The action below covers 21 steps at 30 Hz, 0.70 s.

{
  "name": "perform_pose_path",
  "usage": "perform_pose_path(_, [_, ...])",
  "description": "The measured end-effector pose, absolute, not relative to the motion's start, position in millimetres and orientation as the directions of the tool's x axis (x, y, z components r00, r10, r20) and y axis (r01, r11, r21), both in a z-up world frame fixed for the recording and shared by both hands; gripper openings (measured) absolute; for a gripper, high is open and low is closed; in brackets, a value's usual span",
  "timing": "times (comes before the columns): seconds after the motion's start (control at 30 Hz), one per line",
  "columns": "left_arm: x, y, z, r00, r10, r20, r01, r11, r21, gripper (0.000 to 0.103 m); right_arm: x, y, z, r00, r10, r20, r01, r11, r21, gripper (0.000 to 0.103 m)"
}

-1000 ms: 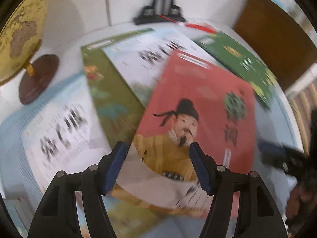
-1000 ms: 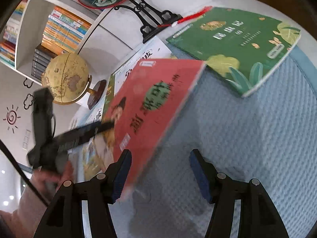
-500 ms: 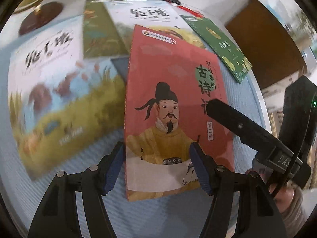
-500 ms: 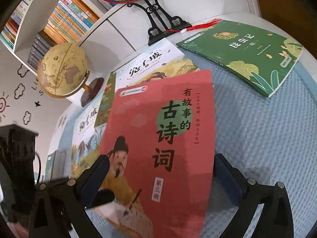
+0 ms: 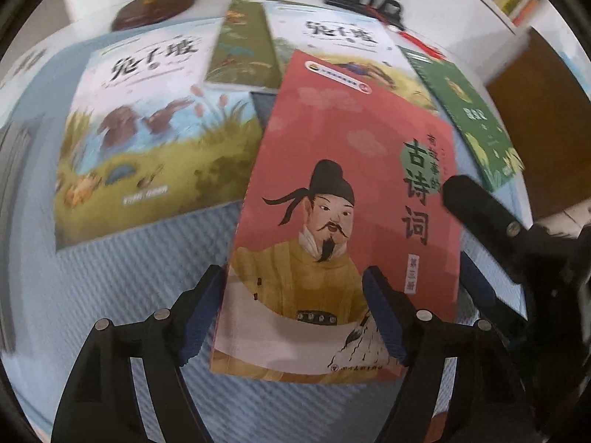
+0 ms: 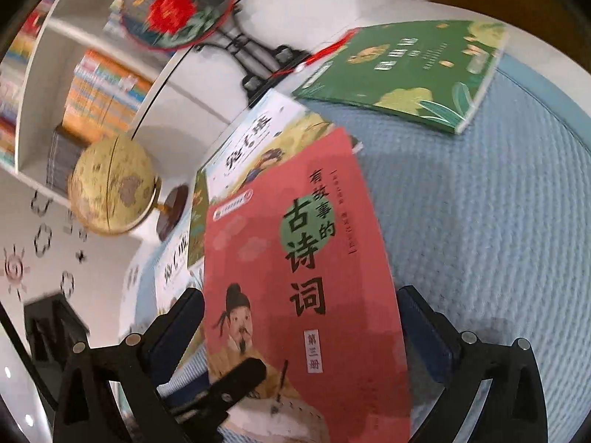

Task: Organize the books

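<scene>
Left gripper [image 5: 293, 317] opening astride red book [image 5: 347, 199], right gripper [image 6: 301, 326] wide, book's long axis pointing away.

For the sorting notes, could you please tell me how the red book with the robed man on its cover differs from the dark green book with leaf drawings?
The red book with the robed man lies near, between the right gripper's wide-open fingers; the dark green leaf-patterned book lies far off, near the black stand. The red book overlaps other books at its far end; the green one lies alone on the blue mat. The red cover shows a figure; the green one shows plants. Both are thin softcovers, face up.
</scene>
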State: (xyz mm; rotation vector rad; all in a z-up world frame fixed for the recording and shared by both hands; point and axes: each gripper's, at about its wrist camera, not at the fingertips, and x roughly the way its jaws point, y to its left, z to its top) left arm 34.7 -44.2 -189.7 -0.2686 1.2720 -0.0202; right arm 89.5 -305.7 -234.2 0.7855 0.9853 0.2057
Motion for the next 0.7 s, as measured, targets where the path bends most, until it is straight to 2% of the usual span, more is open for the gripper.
perform_pose_path(0.13, [37.4, -46.5, -191.2, 0.292, -0.133, -0.947, -0.183, 0.964, -0.192, 0.074, 90.3, -307.5, -232.7, 0.546, 0.467, -0.696, 0.271, 0.687, 0.674, 0.103])
perform_pose_path(0.27, [37.6, -44.5, -190.5, 0.297, -0.147, -0.943, -0.173, 0.963, -0.205, 0.074, 94.8, -307.3, -230.8, 0.516, 0.475, -0.713, 0.274, 0.698, 0.662, 0.103])
perform_pose_path(0.5, [51.5, -17.8, -189.7, 0.27, -0.307, -0.913, -0.043, 0.943, -0.33, 0.073, 90.4, -319.8, -226.5, 0.366, 0.594, -0.716, 0.092, 0.743, 0.663, 0.103])
perform_pose_path(0.53, [53.8, -15.6, -189.0, 0.269, -0.32, -0.908, -0.029, 0.94, -0.34, 0.067, 84.5, -327.4, -230.6, 0.33, 0.613, -0.717, 0.076, 0.74, 0.668, 0.102])
perform_pose_path(0.57, [57.1, -12.8, -187.7, 0.267, -0.325, -0.907, -0.008, 0.941, -0.339, 0.054, 79.8, -332.7, -234.5, 0.307, 0.642, -0.703, 0.053, 0.726, 0.686, 0.102])
perform_pose_path(0.6, [59.0, -12.5, -187.7, 0.262, -0.321, -0.91, 0.004, 0.944, -0.331, 0.048, 76.2, -336.8, -235.0, 0.302, 0.664, -0.684, 0.027, 0.711, 0.702, 0.098])
perform_pose_path(0.63, [62.7, -10.7, -188.4, 0.255, -0.313, -0.915, 0.012, 0.947, -0.321, 0.041, 73.4, -342.2, -236.3, 0.293, 0.675, -0.677, 0.015, 0.705, 0.709, 0.089])
perform_pose_path(0.7, [69.8, -7.6, -187.9, 0.249, -0.339, -0.907, 0.019, 0.938, -0.346, 0.04, 74.6, -346.3, -237.2, 0.278, 0.67, -0.688, 0.026, 0.711, 0.702, 0.082])
